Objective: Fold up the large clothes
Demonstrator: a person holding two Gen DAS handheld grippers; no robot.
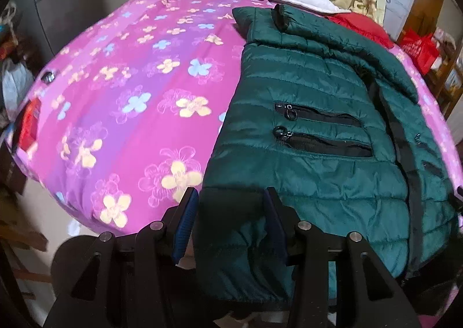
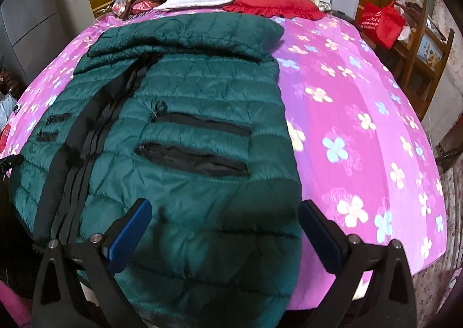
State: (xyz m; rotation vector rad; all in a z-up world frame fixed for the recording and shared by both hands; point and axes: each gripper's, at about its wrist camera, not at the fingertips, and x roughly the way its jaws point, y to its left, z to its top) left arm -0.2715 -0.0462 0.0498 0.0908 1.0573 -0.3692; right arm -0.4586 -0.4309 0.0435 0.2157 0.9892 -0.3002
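A green puffy jacket (image 1: 318, 137) lies flat on a pink flowered bed (image 1: 121, 90), front side up, with its sleeves folded in near the top. The left tongs (image 1: 228, 209) have the jacket's near left corner bunched between the two blue pads, which sit about half open and seem to press on the thick cloth. In the right view, the right tongs (image 2: 225, 223) stand wide open over the near right part of the jacket, and the pads do not squeeze it (the cloth just lies between them). From the right tongs, the two zip pockets (image 2: 196, 139) are at 12 o'clock and the red pillow (image 2: 272, 6) is far off at 12 too. What could go wrong? The shiny cloth looks slippery, so it might slide out of the left tongs. If only one corner lifts, the fold could come out crooked. The near edge hangs by the bed's side, so the jacket might slip off.
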